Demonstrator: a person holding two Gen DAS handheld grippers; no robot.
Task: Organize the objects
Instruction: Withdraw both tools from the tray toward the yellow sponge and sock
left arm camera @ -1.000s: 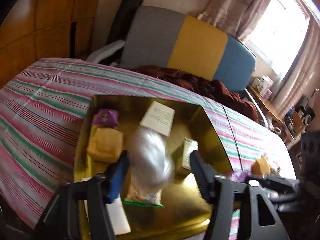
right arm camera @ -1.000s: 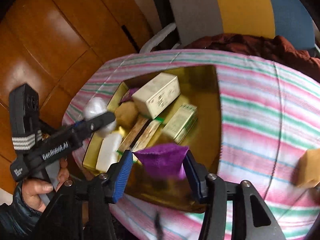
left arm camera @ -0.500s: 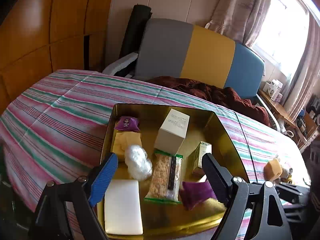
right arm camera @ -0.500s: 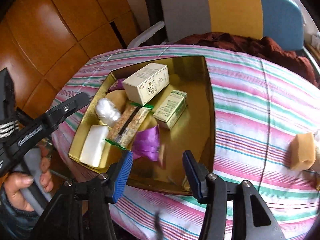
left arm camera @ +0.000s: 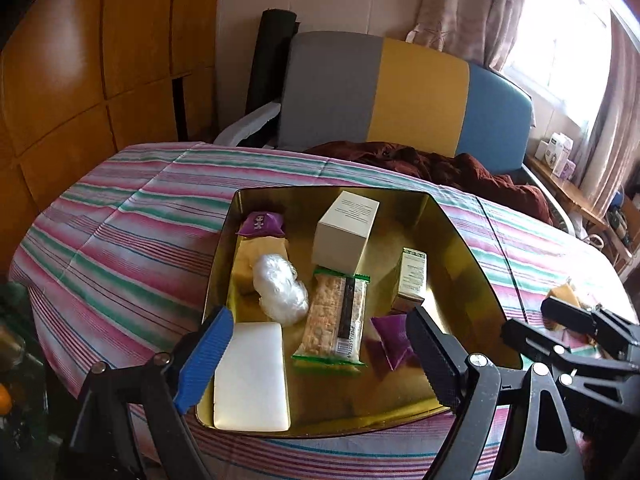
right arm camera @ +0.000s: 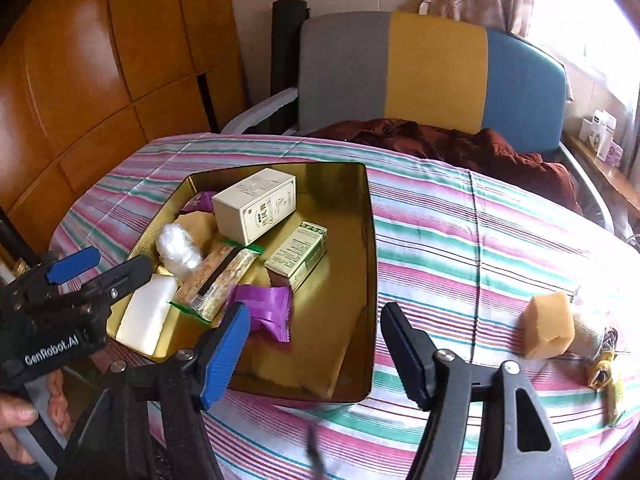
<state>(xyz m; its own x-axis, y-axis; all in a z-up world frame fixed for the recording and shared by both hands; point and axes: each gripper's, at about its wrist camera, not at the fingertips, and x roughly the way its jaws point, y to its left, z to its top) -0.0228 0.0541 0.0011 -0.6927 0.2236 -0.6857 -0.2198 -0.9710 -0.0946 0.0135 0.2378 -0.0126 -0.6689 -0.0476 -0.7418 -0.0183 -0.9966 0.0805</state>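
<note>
Right gripper (right arm camera: 314, 350) empty, jaws opening; just ahead-left, crinkled purple packet (right arm camera: 266, 312) lying flat in gold tin (right arm camera: 370, 280), long axis angled rightward.

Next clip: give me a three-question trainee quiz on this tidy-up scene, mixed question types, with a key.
1. True or false: the white bar lies inside the gold tin.
2. Which lies outside the tin on the striped cloth? A) tan block B) cereal bar C) cream box
3. Fill in: the purple packet lies in the tin, held by ____ tongs.

Key: 1 true; 2 A; 3 neither. The left tongs are open and empty; the right tongs are opening, nothing between them.
</note>
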